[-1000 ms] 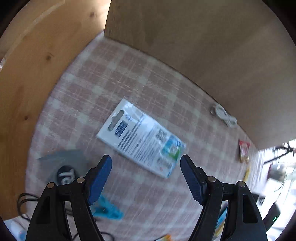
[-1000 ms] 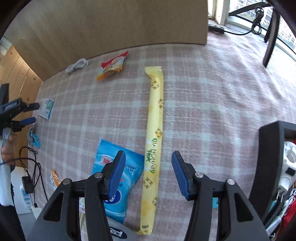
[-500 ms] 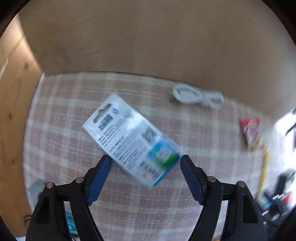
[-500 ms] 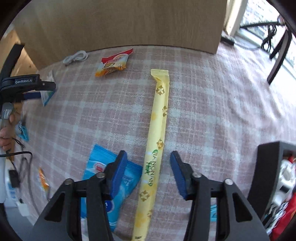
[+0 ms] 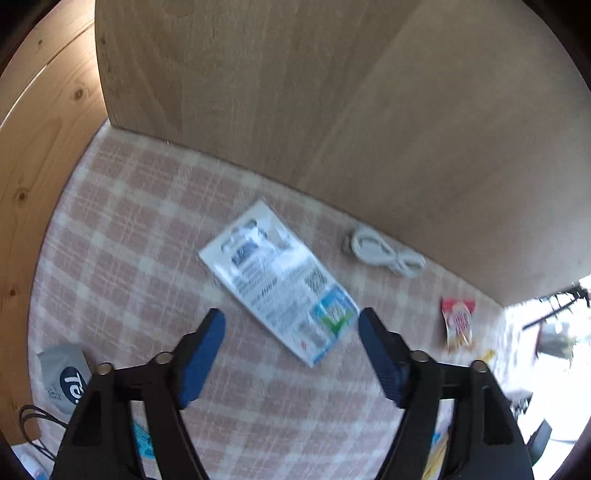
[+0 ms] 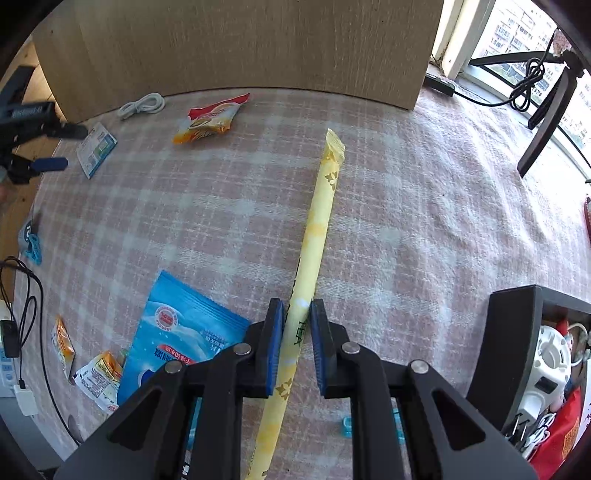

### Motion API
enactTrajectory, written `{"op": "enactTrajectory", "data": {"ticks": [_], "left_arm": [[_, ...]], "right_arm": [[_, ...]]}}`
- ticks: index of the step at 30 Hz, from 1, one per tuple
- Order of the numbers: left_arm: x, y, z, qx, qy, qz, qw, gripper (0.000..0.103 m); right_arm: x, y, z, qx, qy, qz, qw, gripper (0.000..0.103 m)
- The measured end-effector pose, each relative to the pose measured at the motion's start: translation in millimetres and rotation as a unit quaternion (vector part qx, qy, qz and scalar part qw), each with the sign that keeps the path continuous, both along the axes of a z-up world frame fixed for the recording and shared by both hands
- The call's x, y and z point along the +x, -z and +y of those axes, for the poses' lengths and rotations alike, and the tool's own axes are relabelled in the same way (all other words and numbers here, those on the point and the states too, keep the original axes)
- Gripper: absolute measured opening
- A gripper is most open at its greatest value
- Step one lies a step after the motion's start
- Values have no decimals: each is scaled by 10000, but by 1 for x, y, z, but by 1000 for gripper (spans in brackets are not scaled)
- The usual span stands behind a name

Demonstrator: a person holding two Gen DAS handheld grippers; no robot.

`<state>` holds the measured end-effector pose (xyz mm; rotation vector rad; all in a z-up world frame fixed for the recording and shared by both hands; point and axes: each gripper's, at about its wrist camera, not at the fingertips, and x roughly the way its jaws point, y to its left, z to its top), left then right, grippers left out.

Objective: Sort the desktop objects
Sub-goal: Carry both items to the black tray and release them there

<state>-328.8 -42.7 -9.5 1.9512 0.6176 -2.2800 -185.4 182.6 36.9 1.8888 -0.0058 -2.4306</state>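
Wooden panel (image 6: 240,48), bright window (image 6: 517,33)

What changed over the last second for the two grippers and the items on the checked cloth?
The right gripper has just been closing; its fingers now pinch the long yellow packet. The left gripper shifted over the white card packet and remains wide open, holding nothing. The white cable, red snack bag and blue pouch lie as before.

Home desk, checked tablecloth (image 6: 424,206), window (image 6: 517,33)
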Motion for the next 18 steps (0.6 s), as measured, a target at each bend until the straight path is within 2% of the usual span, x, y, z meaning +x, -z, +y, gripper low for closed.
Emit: {"op": "enactTrajectory", "data": {"ticks": [3, 6, 9, 15, 18], "left_arm": [[-22, 11, 10, -139, -125, -215, 9996, 75], [-41, 20, 29, -673, -26, -322, 9972, 75], [-55, 27, 50, -1275, 243, -288, 9911, 85], [-60, 30, 47, -1269, 562, -85, 9903, 84], [-54, 28, 40, -1303, 735, 17, 9887, 72]], "right_arm": [[-5, -1, -6, -26, 0, -12, 10000, 15], [-9, -2, -11, -76, -3, -19, 10000, 15], [-13, -3, -15, -170, 55, -14, 9998, 15], [-15, -3, -14, -194, -16, 33, 9998, 15], [-17, -4, -19, -229, -1, 45, 9997, 15]]}}
